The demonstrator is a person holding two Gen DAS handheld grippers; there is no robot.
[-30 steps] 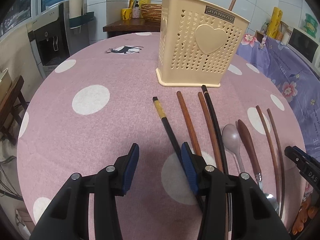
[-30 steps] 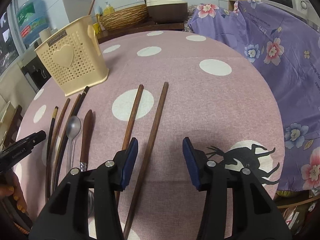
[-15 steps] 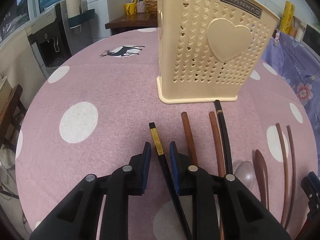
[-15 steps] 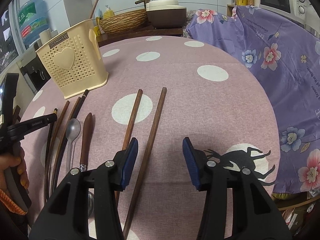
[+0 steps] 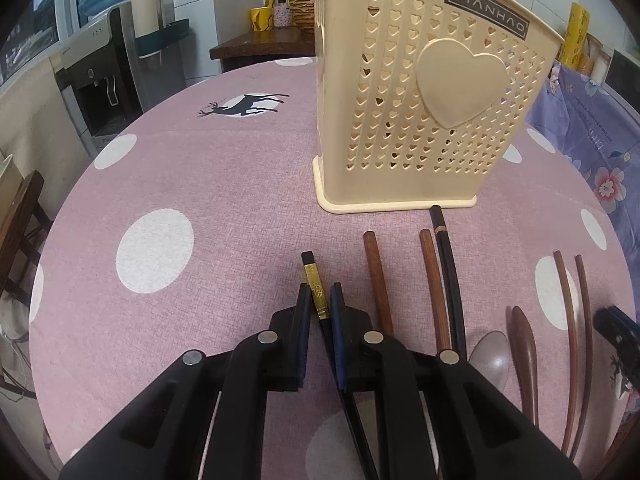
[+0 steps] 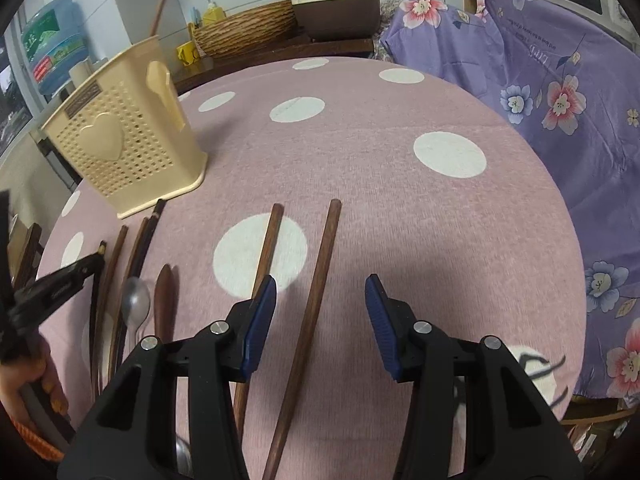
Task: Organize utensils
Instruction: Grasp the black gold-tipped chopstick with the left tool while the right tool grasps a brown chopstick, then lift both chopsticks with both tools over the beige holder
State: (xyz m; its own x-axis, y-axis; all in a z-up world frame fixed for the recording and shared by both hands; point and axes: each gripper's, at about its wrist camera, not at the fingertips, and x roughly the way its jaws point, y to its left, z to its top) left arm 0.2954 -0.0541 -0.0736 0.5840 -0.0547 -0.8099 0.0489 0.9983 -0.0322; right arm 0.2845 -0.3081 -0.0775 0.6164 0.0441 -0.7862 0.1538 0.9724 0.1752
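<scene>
Nearest, our left gripper (image 5: 320,306): jaws closed tight on the black chopstick (image 5: 318,300) at its gold band, for lifting off the pink dotted worktop (image 5: 200,184). Our right gripper (image 6: 320,312): jaws about half open, holding nothing, straddling one brown wooden chopstick (image 6: 316,292) lying flat. Beyond, in a row: round, slim wooden chopsticks (image 5: 376,276), a grey metal spoon (image 5: 490,356), a dark wooden spoon (image 5: 524,340). Farthest: a cream plastic holder (image 5: 424,104), upright, heart-perforated, likely their destination.

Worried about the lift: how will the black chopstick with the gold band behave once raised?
Black chopstick with the gold band: probably stiff and light. Gripped near one end by the left tool, it may pivot and droop. Its glossy finish could slip.
</scene>
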